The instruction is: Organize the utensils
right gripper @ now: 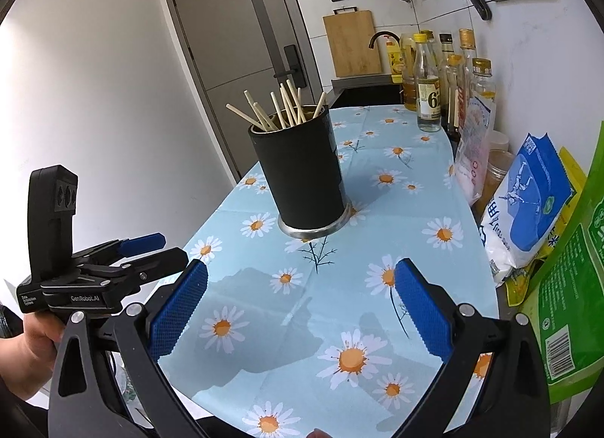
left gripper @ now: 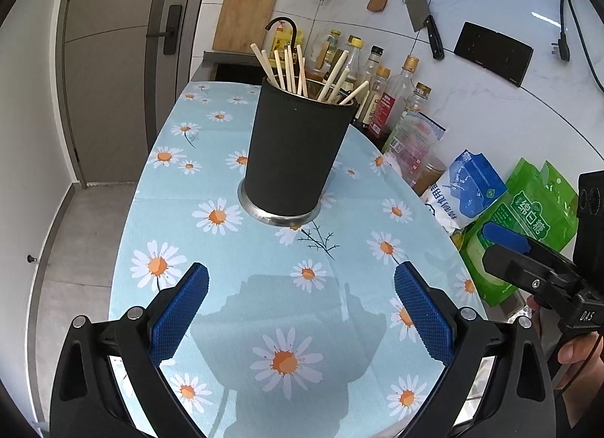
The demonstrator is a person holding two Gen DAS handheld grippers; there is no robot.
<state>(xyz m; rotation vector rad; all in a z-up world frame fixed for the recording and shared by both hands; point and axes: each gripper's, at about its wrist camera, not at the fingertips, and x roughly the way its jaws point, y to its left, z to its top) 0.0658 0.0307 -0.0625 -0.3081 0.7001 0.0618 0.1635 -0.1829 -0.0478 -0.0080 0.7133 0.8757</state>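
Wooden chopsticks upright in black holder, fanning outward, both grippers spread, empty.

Left gripper, right gripper: black frames, blue dimpled pads, silver screws; bare-skinned hand lower left.

chopsticks lower ends hidden inside holder; green bag cut off at right frame edge; bottle labels too small.

The left gripper hangs with its jaws spread wide, gripping nothing. The right gripper matches it, alongside.
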